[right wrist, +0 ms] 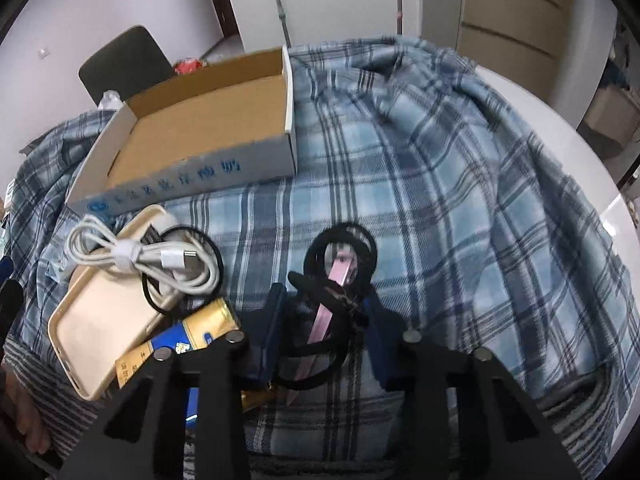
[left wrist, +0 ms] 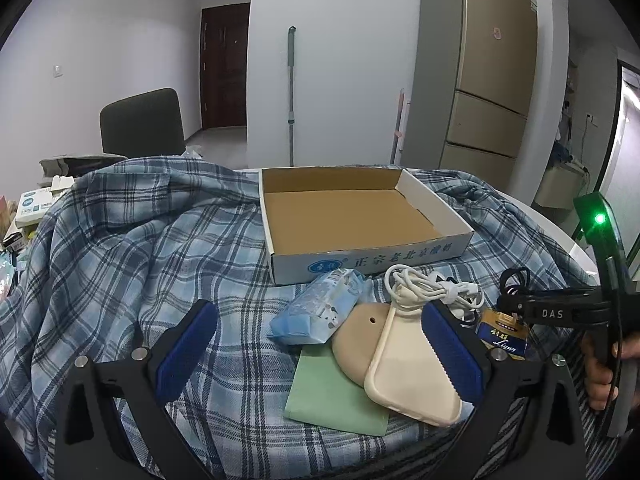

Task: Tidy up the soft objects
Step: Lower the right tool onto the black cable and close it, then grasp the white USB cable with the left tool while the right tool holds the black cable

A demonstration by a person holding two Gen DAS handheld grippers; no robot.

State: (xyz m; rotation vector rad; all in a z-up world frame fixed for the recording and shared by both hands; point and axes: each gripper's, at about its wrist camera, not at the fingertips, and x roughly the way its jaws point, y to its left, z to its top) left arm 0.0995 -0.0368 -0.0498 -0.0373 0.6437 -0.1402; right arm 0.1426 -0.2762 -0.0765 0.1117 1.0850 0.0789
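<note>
The plaid cloth (right wrist: 460, 184) lies bare right of the cardboard box (right wrist: 192, 132); clutter crowds its front wall.

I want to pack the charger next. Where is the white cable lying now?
In the right wrist view the white cable lies coiled at the left, on the cream phone case, just in front of the cardboard box. A black hair tie loops around it.

Home (fridge (left wrist: 480, 64), mop (left wrist: 291, 92))

Dim, even indoor light; fisheye-bent edges — right view slightly motion-blurred.
</note>
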